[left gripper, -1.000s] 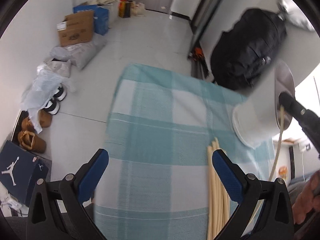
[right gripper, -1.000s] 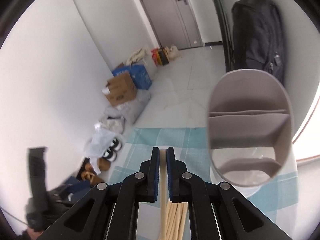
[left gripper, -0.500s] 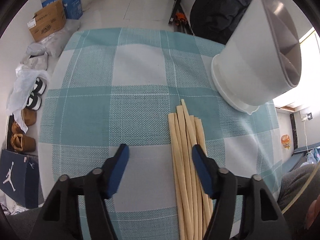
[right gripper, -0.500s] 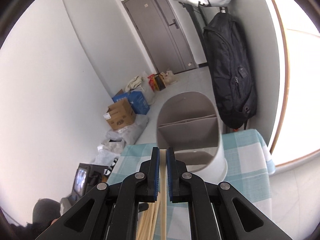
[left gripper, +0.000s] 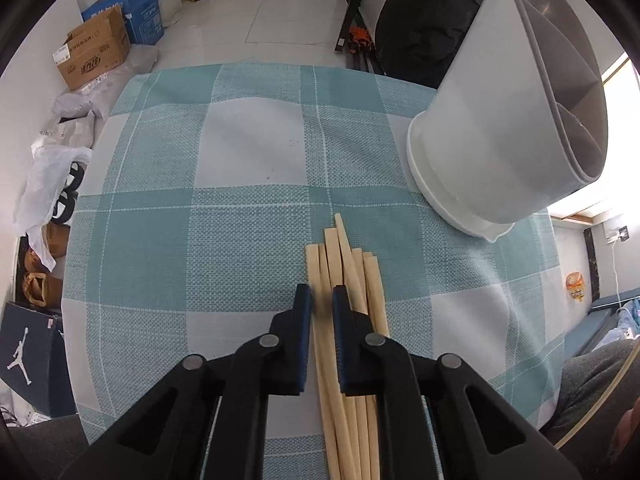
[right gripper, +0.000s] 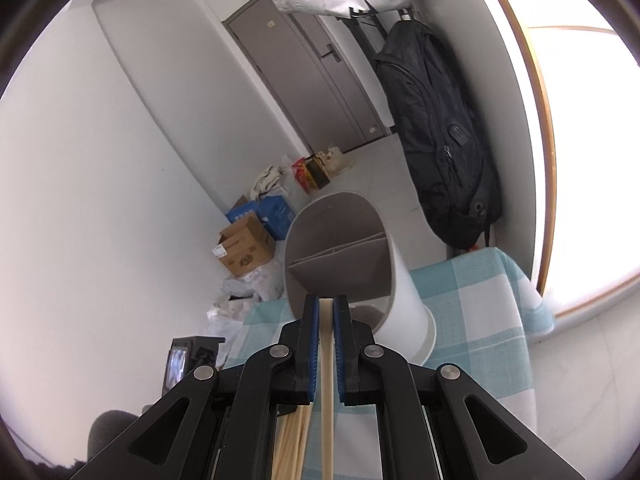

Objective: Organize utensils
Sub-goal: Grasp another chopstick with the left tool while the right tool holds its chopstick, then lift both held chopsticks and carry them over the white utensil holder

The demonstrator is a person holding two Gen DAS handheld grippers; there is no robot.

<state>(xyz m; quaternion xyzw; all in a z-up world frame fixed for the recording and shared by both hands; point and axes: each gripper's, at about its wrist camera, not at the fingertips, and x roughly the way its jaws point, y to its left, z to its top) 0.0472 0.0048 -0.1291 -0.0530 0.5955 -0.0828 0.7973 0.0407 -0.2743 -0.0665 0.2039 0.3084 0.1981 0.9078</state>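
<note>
The right gripper [right gripper: 326, 312] is clamping one chopstick [right gripper: 327, 392] just before the empty holder [right gripper: 344, 264], while the left gripper [left gripper: 319, 300] is pinching another from the bundle [left gripper: 360, 280] beneath it, most still unsorted.

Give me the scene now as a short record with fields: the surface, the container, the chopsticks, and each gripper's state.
surface: table under a teal checked cloth
container: white divided holder, standing on the cloth, no utensil visible inside
chopsticks: pale bundle lying on the cloth in front of the holder
left gripper: shut on one chopstick at the bundle's left edge
right gripper: shut on a single chopstick, tip toward the holder
</note>
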